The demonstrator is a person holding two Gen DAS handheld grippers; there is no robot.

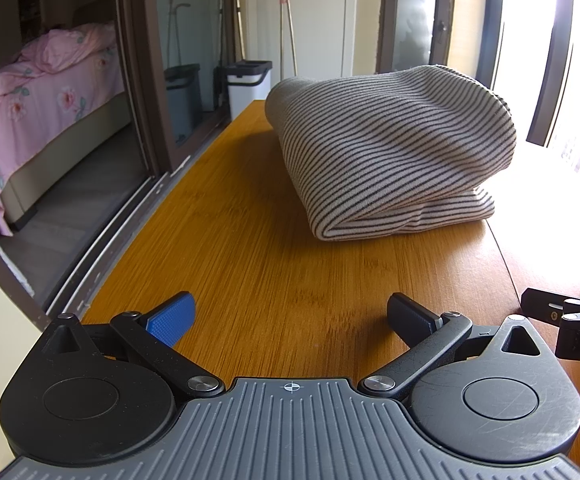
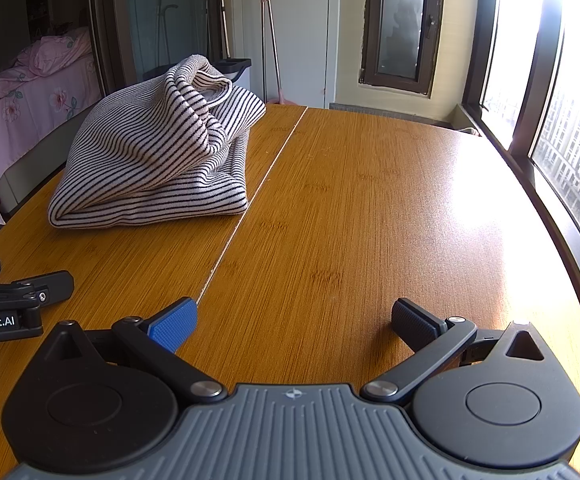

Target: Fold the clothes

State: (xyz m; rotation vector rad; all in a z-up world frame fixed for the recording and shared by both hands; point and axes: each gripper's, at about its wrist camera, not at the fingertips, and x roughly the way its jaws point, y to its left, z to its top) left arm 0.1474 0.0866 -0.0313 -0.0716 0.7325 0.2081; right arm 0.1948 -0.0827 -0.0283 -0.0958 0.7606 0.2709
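A black-and-white striped garment (image 1: 389,152) lies folded in a thick bundle on the wooden table (image 1: 250,248). In the right wrist view the garment (image 2: 158,152) sits at the far left, its top layer puffed up with an open fold on top. My left gripper (image 1: 290,312) is open and empty, near the table's front edge, well short of the garment. My right gripper (image 2: 293,318) is open and empty, to the right of the garment and nearer than it. Each gripper shows at the edge of the other's view.
The table (image 2: 369,200) has a seam (image 2: 258,192) running front to back just right of the garment. A sliding glass door (image 1: 138,80) and a bed with pink bedding (image 1: 42,92) lie left. Windows (image 2: 549,120) line the right side. A white bin (image 1: 250,88) stands beyond the table's far end.
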